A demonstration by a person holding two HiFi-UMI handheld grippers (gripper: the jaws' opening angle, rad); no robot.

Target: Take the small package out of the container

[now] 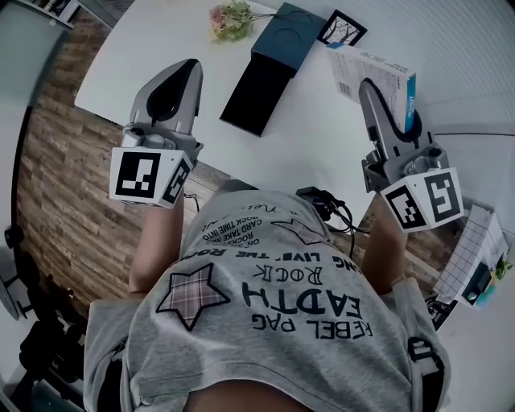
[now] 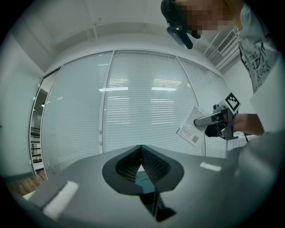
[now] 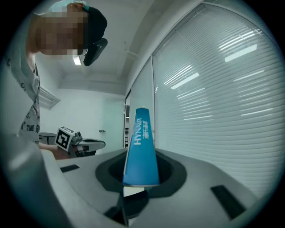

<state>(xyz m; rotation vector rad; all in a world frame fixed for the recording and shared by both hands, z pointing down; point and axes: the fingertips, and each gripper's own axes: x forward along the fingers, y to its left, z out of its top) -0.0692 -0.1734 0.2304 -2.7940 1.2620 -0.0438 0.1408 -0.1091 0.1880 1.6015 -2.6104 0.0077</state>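
Head view: the small package (image 1: 376,74), a white carton with one blue edge, was at the upper right of the frame, pinched near its lower end by the right gripper (image 1: 372,92). It was well apart from the container (image 1: 278,50), a dark blue box lying at the upper centre on the white bench (image 1: 145,48), so the package was already out of it. The container showed a blue upper part and a darker part below it; whether these were a lid and a tray could not be told. A bunch of flowers (image 1: 232,20) lay just left of the container's far end, and a small framed picture (image 1: 342,30) lay just right of it. The left gripper (image 1: 191,66) was at the upper left, over the bench's near edge, with its jaws pressed together on nothing. The person's grey printed shirt (image 1: 273,322) filled the lower frame, and a wooden floor (image 1: 56,185) showed at the left.

Right gripper view: the package's blue edge rose upright from between the jaws, which were clamped on its two faces, against slatted blinds (image 3: 222,89).

Left gripper view: the jaws met along one line, and the right gripper with its package was in view at the right.
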